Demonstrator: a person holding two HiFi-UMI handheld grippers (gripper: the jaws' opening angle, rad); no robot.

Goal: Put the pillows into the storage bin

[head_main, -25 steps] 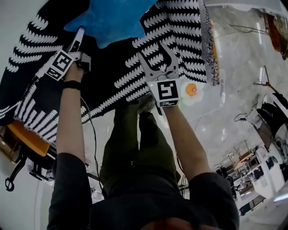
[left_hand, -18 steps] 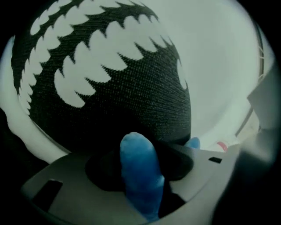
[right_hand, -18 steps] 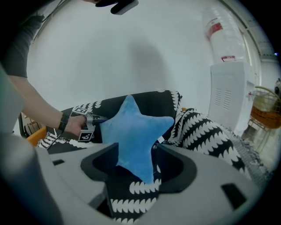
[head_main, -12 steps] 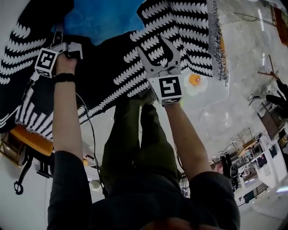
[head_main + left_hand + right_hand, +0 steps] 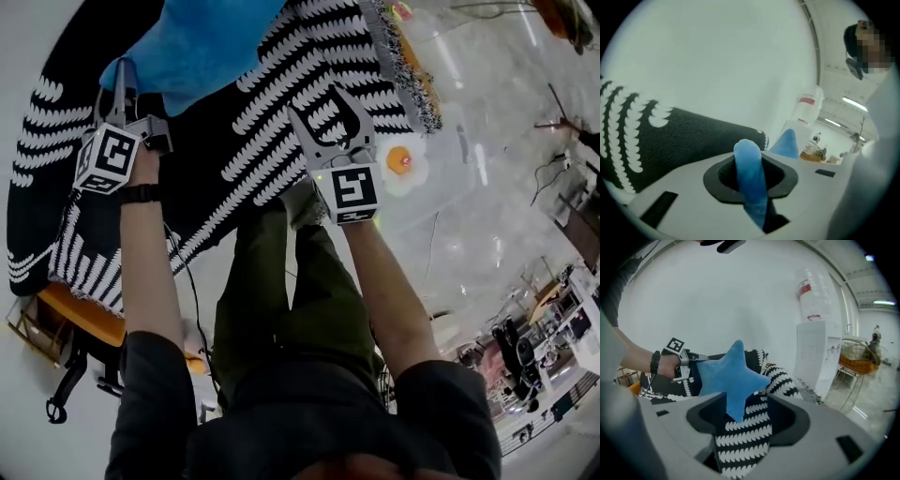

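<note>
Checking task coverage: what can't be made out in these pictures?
No view: the storage bin.
Head view: blue star pillow cut off by the top edge.
Head view: white-and-orange thing, too small to identify.
All views: black-and-white blanket hides whatever it covers.

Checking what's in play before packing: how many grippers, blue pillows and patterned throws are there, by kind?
Blue star pillow: 1
Black-and-white throw: 1
Grippers: 2 (left gripper, jaws closing with the pillow's tip between them; right gripper)
Total: 4
</note>
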